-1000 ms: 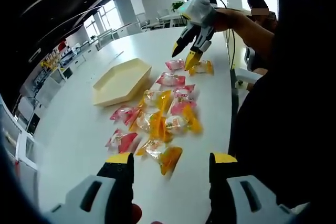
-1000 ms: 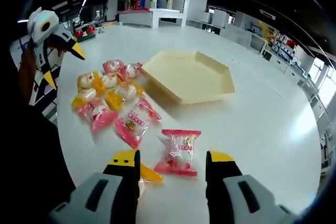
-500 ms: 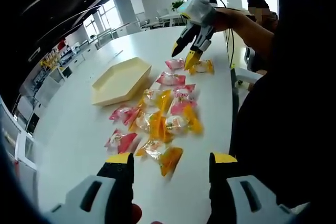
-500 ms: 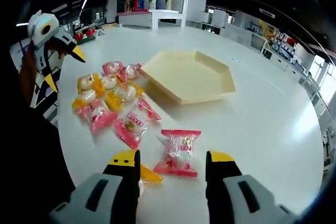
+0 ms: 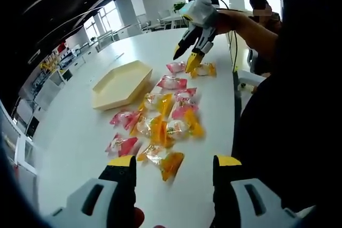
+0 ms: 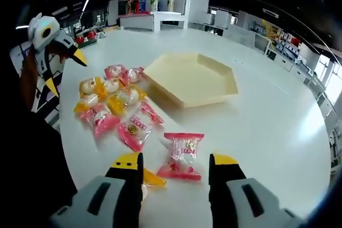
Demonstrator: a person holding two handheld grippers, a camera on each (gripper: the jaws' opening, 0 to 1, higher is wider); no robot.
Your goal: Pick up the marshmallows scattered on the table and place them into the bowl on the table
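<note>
Nothing has moved; marshmallows point(image 6: 181, 155) lie beside bowl point(image 6: 191, 78).

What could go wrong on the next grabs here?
1. The pink-wrapped marshmallow lies just ahead of the open right gripper with an orange one at its left jaw; a close might catch both or flick one away.
2. The pile ahead of the left gripper overlaps, so pulling one could drag its neighbours.
3. The bowl is shallow; a dropped wrapper may slide out.

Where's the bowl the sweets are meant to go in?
In the right gripper view, the pale yellow hexagonal bowl sits empty on the white table, just right of the pink and yellow wrapped marshmallows.
</note>
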